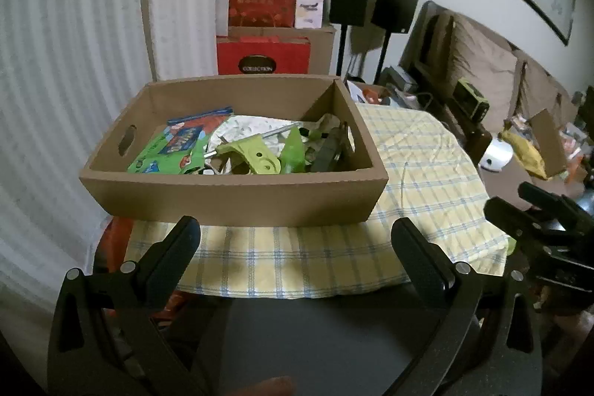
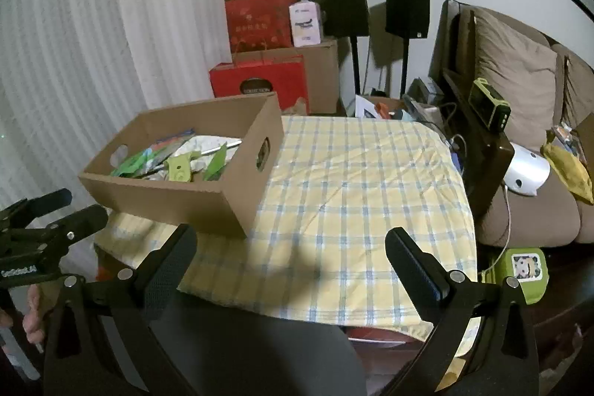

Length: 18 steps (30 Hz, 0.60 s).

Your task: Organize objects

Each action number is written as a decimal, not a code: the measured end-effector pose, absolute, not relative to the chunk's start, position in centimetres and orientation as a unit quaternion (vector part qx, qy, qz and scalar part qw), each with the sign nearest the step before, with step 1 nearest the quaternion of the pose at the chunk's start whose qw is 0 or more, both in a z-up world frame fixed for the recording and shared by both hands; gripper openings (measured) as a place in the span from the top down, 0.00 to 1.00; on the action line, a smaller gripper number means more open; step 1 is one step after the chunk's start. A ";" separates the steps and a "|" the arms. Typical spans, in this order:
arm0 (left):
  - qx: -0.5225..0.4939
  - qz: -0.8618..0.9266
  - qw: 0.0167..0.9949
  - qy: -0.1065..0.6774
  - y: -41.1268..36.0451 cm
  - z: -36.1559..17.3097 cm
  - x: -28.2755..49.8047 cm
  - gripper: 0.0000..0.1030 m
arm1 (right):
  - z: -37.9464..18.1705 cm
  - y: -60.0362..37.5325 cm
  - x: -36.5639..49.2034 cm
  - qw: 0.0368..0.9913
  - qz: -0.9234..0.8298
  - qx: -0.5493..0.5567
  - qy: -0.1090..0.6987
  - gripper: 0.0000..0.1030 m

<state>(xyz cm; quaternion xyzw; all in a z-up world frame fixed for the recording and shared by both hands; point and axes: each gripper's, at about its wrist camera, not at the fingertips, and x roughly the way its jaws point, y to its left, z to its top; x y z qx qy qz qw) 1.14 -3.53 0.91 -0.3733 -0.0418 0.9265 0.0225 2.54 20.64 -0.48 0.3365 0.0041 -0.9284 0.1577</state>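
A brown cardboard box [image 1: 230, 195] with handle holes stands on a table under a yellow and blue checked cloth [image 1: 419, 173]. Inside lie green and blue packets [image 1: 167, 151], a lime-green plastic tool [image 1: 256, 154] and a white patterned item. My left gripper [image 1: 297, 232] is open, short of the box's near wall, nothing between its fingers. The right gripper [image 2: 291, 242] is also open over the near cloth edge, right of the box [image 2: 178, 195]. Each gripper shows at the edge of the other's view: the right one [image 1: 538, 221] and the left one [image 2: 48, 218].
Red gift bags [image 1: 263, 54] and cartons are stacked behind the table by white curtains. Two black speakers [image 1: 349, 2] on stands stand at the wall. A brown sofa [image 2: 519, 143] with cushions and clutter lies right. A green case [image 2: 527, 270] sits on the floor.
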 end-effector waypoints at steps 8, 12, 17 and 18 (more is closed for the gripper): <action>-0.376 0.926 0.015 -0.040 -3.1 0.8 1.4 0.00 | -0.4 21.0 3.2 0.140 -0.933 0.331 0.004 0.01; -0.378 0.925 0.015 -0.041 -3.0 0.8 1.5 0.00 | -0.5 21.1 3.2 0.129 -0.934 0.334 -0.001 0.01; -0.379 0.924 0.013 -0.042 -3.1 0.8 1.5 0.00 | -0.4 21.0 3.3 0.127 -0.935 0.332 0.005 0.01; -0.379 0.924 0.013 -0.041 -3.1 0.8 1.5 0.00 | -0.4 21.0 3.3 0.126 -0.935 0.331 0.006 0.01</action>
